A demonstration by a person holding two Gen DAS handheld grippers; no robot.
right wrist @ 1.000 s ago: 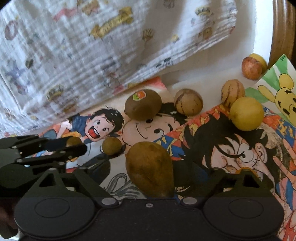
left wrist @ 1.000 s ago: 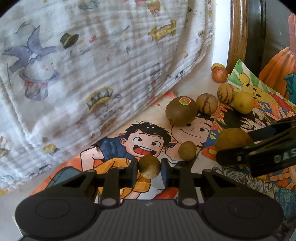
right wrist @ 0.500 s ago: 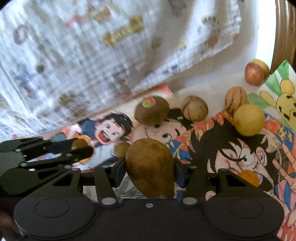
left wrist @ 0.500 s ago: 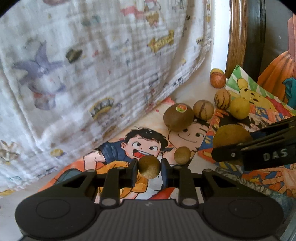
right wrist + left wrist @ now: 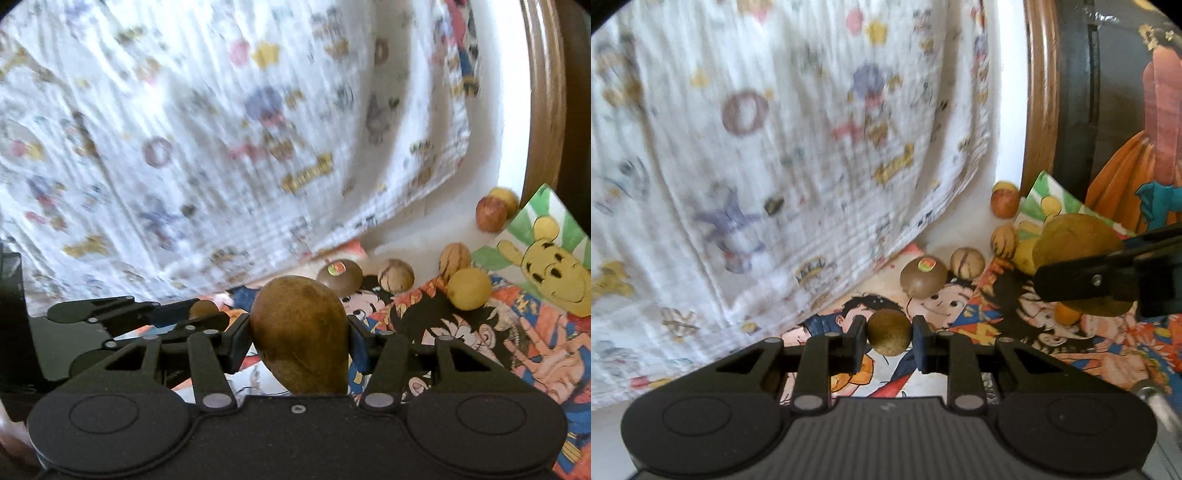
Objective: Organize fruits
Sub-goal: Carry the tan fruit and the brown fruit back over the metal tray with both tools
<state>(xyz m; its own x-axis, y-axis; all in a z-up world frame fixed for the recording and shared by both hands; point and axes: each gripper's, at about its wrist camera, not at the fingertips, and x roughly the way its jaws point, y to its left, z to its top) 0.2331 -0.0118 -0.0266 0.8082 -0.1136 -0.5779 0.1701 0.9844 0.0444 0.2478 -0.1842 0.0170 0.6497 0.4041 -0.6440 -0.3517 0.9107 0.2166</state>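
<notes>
My left gripper (image 5: 888, 341) is shut on a small round brown fruit (image 5: 889, 332), lifted above the cartoon mat. My right gripper (image 5: 299, 338) is shut on a large brown pear-shaped fruit (image 5: 301, 332); the same fruit (image 5: 1075, 254) shows at the right of the left wrist view. On the mat lie a stickered kiwi (image 5: 340, 277), two striped nuts (image 5: 396, 275) (image 5: 454, 258), a yellow round fruit (image 5: 469, 288) and, farther back, a red apple (image 5: 490, 214). The left gripper (image 5: 207, 319) appears at the left of the right wrist view.
A white printed cloth (image 5: 757, 147) hangs at the back and left. A round wooden frame (image 5: 1039, 92) stands at the right. The colourful cartoon mat (image 5: 517, 350) covers the surface, with a bear picture sheet (image 5: 554, 266) at the far right.
Both grippers have risen away from the mat with their fruits, so the fruits on the mat look smaller. The right gripper closed on the large brown fruit.
</notes>
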